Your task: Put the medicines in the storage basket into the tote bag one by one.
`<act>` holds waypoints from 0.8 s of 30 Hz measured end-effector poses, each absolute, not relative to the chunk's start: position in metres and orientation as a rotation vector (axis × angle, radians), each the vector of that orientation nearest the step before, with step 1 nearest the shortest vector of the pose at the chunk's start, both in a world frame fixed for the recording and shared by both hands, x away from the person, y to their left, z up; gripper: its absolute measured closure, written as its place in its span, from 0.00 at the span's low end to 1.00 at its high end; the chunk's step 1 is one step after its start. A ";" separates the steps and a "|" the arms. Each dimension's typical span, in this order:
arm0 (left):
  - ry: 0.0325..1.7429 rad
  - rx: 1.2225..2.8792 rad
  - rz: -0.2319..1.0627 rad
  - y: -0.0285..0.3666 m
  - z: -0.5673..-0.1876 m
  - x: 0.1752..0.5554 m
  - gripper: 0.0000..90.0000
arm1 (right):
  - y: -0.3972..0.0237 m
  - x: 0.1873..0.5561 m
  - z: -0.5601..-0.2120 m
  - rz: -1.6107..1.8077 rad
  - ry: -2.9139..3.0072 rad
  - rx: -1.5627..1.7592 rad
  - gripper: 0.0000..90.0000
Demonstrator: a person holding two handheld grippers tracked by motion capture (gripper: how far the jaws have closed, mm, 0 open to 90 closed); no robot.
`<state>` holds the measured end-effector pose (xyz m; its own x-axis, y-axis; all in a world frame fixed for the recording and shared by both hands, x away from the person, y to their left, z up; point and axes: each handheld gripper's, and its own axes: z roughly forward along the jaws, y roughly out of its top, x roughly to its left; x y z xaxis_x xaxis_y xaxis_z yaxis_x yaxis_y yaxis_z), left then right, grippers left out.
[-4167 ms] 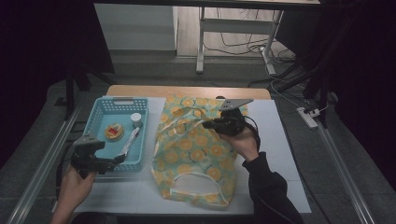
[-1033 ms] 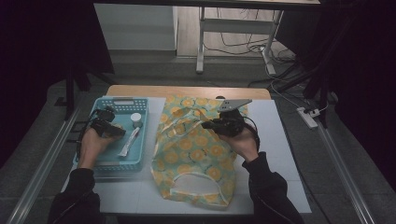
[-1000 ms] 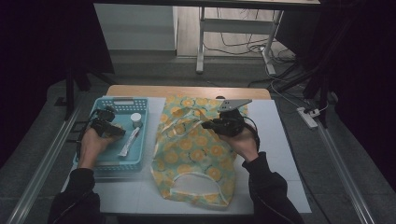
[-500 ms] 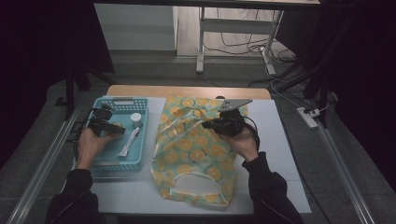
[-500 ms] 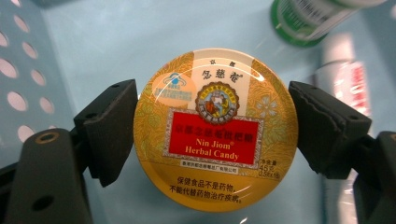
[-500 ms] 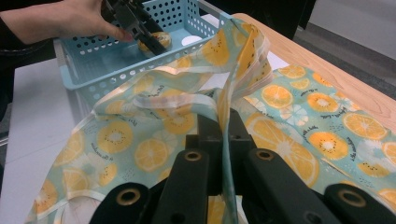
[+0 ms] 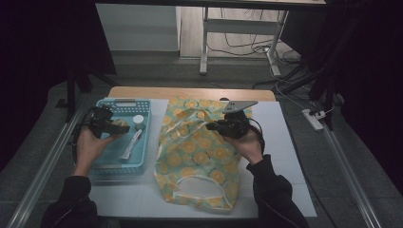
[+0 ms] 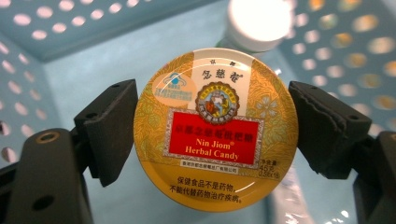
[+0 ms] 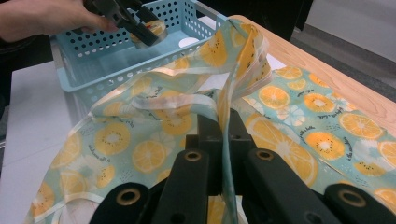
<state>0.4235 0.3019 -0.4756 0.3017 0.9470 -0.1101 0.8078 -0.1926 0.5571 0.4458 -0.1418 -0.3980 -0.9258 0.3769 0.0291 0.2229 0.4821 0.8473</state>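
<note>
High view, near to far. Item: fruit-print bag [image 7: 199, 161], pale green with orange slices, lying flat on the white table top [image 7: 285, 156], its handle loop nearest the person. Item: right gripper [image 7: 230, 127], held over the bag's upper right part; jaws pressed together on a raised fold of the bag's edge, seen close in the right gripper view, where the film [image 9: 233, 88] rises upright between the two black jaws. Item: blue perforated basket [image 7: 119, 164], just left of the bag, touching or nearly touching its edge. Contents: a long white sachet or tube [image 7: 131, 144] lying lengthwise, and a small white-capped bottle [image 7: 138, 119] toward the far end. Item: left gripper [image 7: 111, 126], held above the basket's far left part, jaws clamped on a round candy tin [image 8: 215, 128]. Left gripper view: tin yellow-gold with red label reading "Nin Jiom Herbal Candy", lid facing the camera, one pad against each side of its rim, clear of the basket floor. Beyond: wooden table edge [image 7: 190, 92].
</note>
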 end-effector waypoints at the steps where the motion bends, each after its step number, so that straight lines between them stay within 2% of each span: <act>1: 1.539 2.060 0.350 0.300 -0.474 0.422 0.23 | -0.142 0.446 -0.398 1.428 2.563 0.524 0.99; 24: 1.275 2.104 0.321 0.264 -0.445 0.382 0.23 | -0.143 0.447 -0.399 1.435 2.547 0.540 0.99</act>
